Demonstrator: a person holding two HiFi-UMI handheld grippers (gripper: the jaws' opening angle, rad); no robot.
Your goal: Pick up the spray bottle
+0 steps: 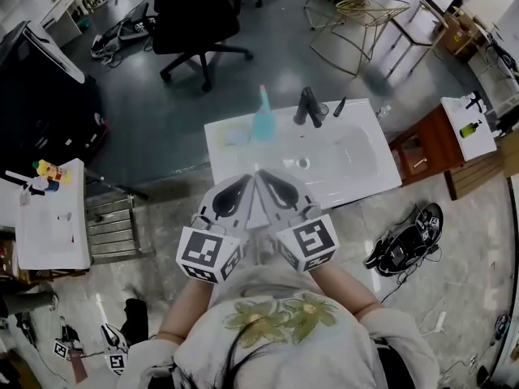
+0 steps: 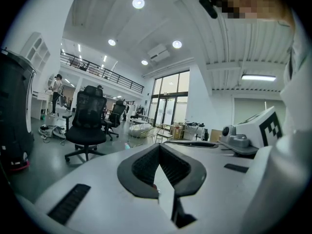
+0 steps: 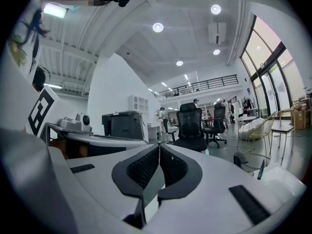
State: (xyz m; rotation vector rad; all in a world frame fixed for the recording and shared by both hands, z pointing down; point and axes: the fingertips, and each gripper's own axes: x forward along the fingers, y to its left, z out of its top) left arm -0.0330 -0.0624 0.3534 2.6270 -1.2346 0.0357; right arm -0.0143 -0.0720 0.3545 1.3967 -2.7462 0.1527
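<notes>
Left of centre, the left gripper (image 1: 246, 182) is closed on nothing. At upper centre the spray bottle (image 1: 262, 120) stands on the white counter (image 1: 357, 164). The right gripper (image 1: 268, 182) is likewise closed and empty. The bottle looks like light, smooth plastic and is probably slippery, so its narrow neck seems the surest hold.

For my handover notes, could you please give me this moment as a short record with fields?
Spray bottle: light blue, upright on the back rim of the sink, not held
Sink: white, in front of the person
Faucet: black, right of the bottle
Left gripper: jaws together, nothing between them, short of the bottle
Right gripper: jaws together, nothing between them, close beside the left one
Task state: bottle not yet picked up
</notes>
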